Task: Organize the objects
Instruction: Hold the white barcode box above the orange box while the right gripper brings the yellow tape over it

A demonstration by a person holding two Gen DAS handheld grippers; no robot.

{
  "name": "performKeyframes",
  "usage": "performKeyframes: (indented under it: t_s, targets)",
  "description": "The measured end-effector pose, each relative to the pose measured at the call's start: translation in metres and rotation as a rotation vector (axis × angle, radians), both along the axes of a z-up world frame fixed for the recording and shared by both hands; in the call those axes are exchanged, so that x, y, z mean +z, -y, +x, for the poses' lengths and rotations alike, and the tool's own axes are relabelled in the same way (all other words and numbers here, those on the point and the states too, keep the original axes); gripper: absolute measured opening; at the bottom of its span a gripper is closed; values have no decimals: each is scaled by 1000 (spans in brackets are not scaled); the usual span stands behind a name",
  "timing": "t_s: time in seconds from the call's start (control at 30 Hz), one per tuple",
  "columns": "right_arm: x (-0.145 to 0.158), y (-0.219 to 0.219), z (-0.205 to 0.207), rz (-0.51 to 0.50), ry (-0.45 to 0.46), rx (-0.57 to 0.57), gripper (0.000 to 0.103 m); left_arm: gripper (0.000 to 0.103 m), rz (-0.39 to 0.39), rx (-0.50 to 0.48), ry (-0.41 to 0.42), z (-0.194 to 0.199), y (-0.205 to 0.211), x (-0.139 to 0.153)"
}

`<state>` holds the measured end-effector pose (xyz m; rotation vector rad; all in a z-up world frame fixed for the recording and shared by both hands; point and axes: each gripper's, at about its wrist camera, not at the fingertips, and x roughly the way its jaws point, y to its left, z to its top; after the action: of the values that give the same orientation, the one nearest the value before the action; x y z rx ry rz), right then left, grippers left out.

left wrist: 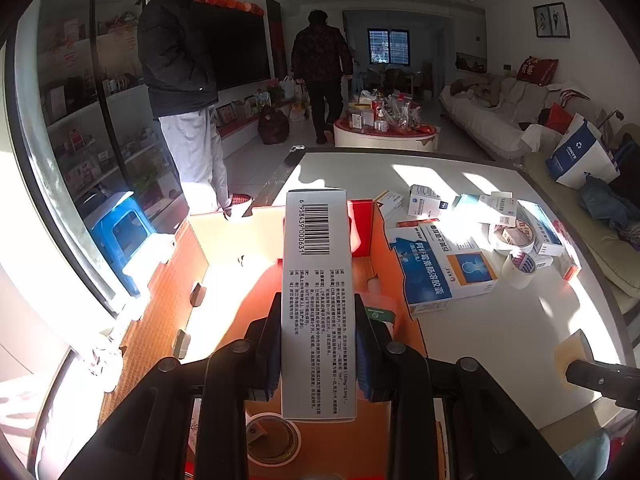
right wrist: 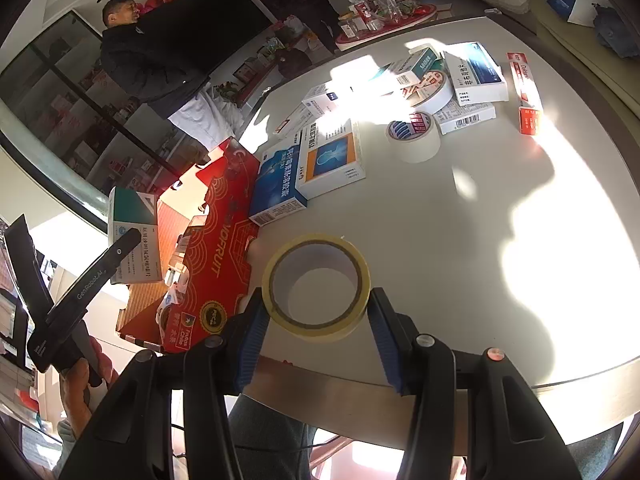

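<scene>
Sunlight cuts across a round white worktop (right wrist: pixel 460 240) as a sorting job goes on. At centre frame of the left wrist view, the left tool (left wrist: pixel 318 344) grips a long white carton (left wrist: pixel 316 300) between its blue pads, barcode end pointing away, hanging over the open red box (left wrist: pixel 188 280) at lower left, apparently so it can be dropped or laid inside. A tape roll (left wrist: pixel 272 438) already lies in the box at the bottom of that frame.

In the right wrist view the right tool (right wrist: pixel 318 332) clamps a yellowish tape roll (right wrist: pixel 316 286) across its width at lower centre, its hole facing the camera, held just above the near edge of the worktop and beside the red box (right wrist: pixel 208 248) at left; it looks next in line for the box.

More cartons (right wrist: pixel 312 160) and two white tape rolls (right wrist: pixel 414 136) wait in a loose heap toward the upper centre and right. Two people stand in the room behind, at upper left.
</scene>
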<state>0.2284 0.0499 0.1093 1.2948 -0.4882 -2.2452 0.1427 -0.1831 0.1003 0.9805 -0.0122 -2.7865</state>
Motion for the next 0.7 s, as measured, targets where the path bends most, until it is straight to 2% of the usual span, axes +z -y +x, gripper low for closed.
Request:
performKeyframes:
  t_s: [0.7]
  targets:
    - [-1, 1, -1, -11, 11, -2, 50, 31, -23, 11, 0, 2, 2, -4]
